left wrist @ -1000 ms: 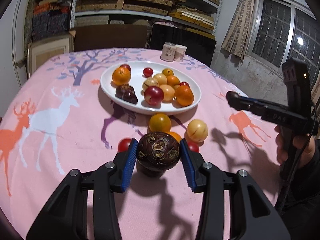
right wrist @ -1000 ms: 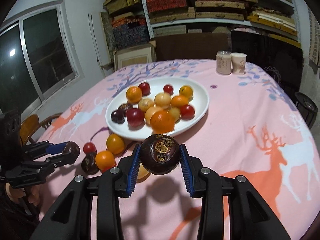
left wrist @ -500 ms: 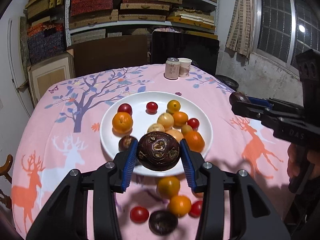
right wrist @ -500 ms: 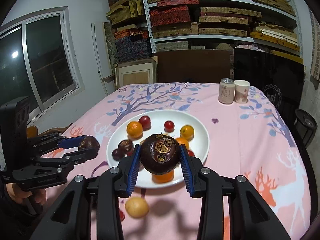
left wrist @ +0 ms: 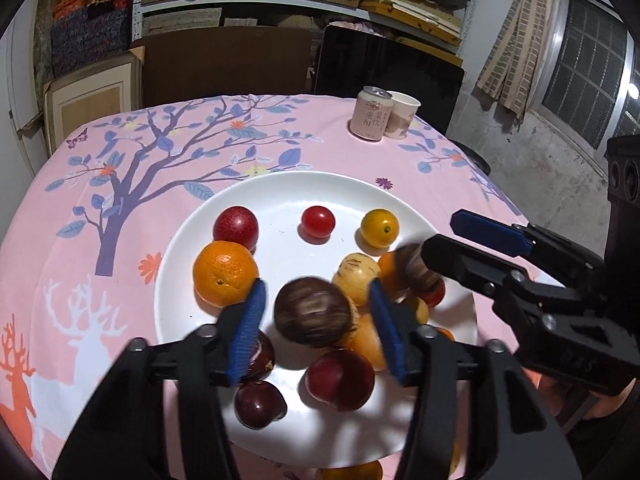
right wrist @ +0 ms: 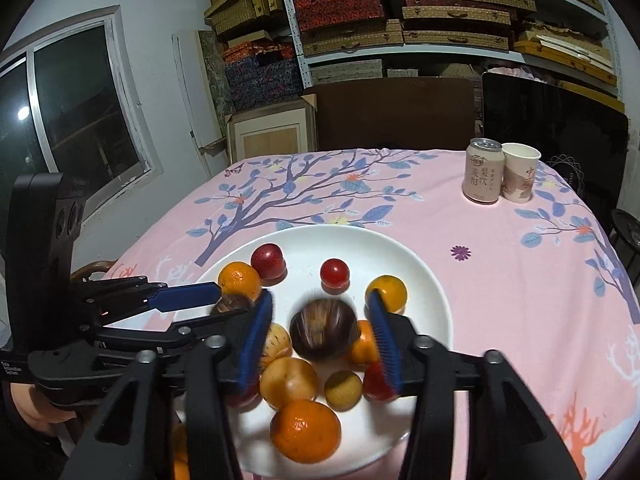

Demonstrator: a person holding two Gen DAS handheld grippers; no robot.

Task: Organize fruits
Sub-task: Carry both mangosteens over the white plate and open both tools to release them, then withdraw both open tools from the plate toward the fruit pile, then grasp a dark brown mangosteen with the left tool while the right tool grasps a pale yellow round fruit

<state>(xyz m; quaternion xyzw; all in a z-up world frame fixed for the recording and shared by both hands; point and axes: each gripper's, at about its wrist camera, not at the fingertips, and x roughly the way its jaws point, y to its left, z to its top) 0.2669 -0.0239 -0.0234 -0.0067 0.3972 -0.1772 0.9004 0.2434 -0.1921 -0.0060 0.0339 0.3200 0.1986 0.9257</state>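
Observation:
A white plate (left wrist: 280, 188) (right wrist: 420, 264) on the pink tablecloth holds several fruits: oranges, red plums, a cherry tomato and yellow ones. My left gripper (left wrist: 317, 300) hovers over the plate's near half, its jaws opening. A blurred dark brown passion fruit (left wrist: 314, 312) sits between its blue pads with a gap on each side. My right gripper (right wrist: 320, 304) hangs over the plate too, jaws opening, and a second blurred dark passion fruit (right wrist: 322, 330) lies loose between its pads. Each gripper shows from the side in the other's view: right gripper (left wrist: 442, 232), left gripper (right wrist: 218, 302).
A pink drink can (left wrist: 370, 114) (right wrist: 482, 176) and a paper cup (left wrist: 402, 114) (right wrist: 518, 178) stand at the table's far right. An orange fruit (left wrist: 352, 472) lies off the plate at its near edge. Shelves of boxes and a dark panel stand behind the table.
Both grippers have travelled from the loose fruits at the table's front to above the plate. Their jaws have spread, and the two dark fruits have come free of the pads.

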